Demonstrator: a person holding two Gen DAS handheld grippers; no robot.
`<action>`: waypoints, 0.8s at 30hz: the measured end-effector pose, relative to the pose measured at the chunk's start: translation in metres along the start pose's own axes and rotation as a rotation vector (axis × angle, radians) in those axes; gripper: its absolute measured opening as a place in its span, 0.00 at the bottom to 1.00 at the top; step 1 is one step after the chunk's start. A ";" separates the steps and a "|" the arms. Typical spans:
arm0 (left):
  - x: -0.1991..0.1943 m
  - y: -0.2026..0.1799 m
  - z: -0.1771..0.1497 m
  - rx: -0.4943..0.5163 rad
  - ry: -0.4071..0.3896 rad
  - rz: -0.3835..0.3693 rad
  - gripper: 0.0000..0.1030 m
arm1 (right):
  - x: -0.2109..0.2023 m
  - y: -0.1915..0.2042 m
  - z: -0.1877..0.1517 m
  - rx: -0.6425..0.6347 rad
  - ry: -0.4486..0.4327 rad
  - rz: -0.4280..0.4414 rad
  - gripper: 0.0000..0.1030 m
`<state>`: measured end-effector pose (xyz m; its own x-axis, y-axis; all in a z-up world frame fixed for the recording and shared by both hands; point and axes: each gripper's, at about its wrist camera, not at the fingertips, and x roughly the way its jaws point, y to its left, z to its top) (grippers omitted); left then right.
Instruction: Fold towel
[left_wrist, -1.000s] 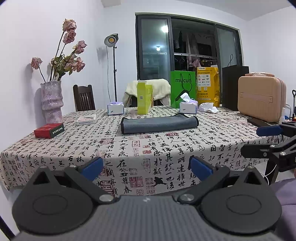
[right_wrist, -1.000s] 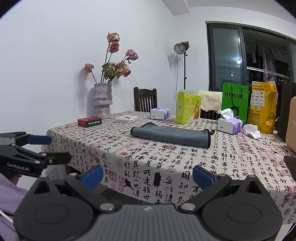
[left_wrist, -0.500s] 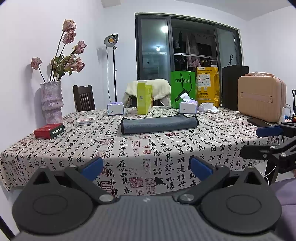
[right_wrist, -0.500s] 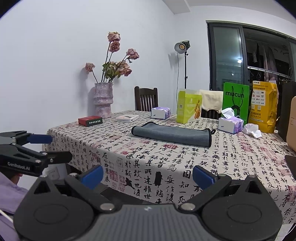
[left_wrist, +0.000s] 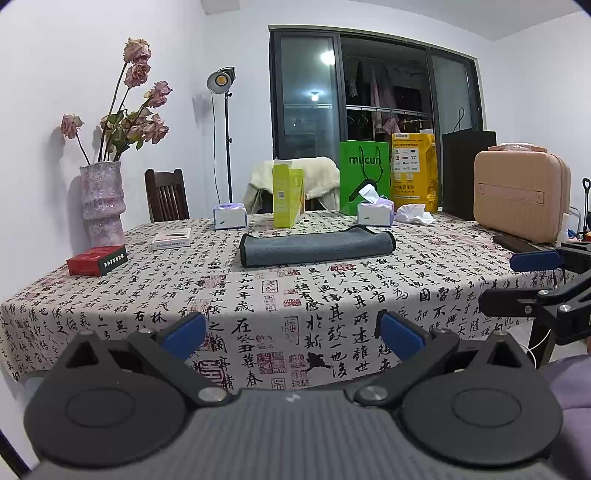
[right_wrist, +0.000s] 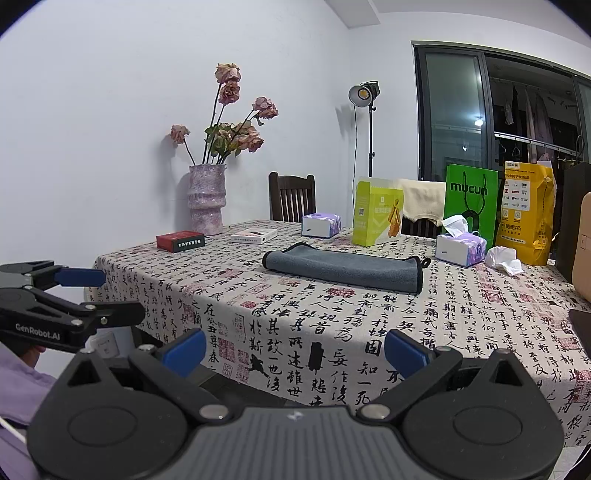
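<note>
A grey towel (left_wrist: 316, 246) with a dark hem lies folded in a long strip on the table with the calligraphy-print cloth (left_wrist: 258, 291); it also shows in the right wrist view (right_wrist: 343, 266). My left gripper (left_wrist: 291, 338) is open and empty, held off the table's front edge, well short of the towel. My right gripper (right_wrist: 295, 350) is open and empty, off the front left corner. Each gripper shows at the edge of the other's view: the right one (left_wrist: 532, 280) and the left one (right_wrist: 74, 295).
Behind the towel stand a yellow-green box (left_wrist: 288, 197), two tissue boxes (left_wrist: 229, 216) (left_wrist: 373, 212), a green bag (left_wrist: 364, 177) and a yellow bag (left_wrist: 413, 171). A vase of roses (left_wrist: 101, 203), a red box (left_wrist: 96, 260) and a pink case (left_wrist: 521, 201) flank it.
The right wrist view has crept slightly nearer the table. The left gripper and the towel have not moved.
</note>
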<state>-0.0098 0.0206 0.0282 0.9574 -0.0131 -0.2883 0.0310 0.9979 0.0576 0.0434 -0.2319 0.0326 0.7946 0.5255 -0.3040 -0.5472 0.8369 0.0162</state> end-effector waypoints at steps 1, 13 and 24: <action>0.000 0.000 0.000 0.000 0.000 0.001 1.00 | 0.000 0.000 0.000 0.000 0.000 0.000 1.00; 0.002 -0.003 -0.001 0.000 0.010 -0.006 1.00 | 0.001 0.000 -0.001 -0.001 -0.007 -0.004 1.00; 0.013 -0.002 -0.005 -0.011 0.043 -0.015 1.00 | 0.005 0.000 -0.006 -0.002 -0.005 -0.019 1.00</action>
<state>0.0008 0.0187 0.0193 0.9437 -0.0254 -0.3298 0.0417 0.9982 0.0425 0.0462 -0.2303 0.0255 0.8062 0.5103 -0.2994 -0.5325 0.8464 0.0088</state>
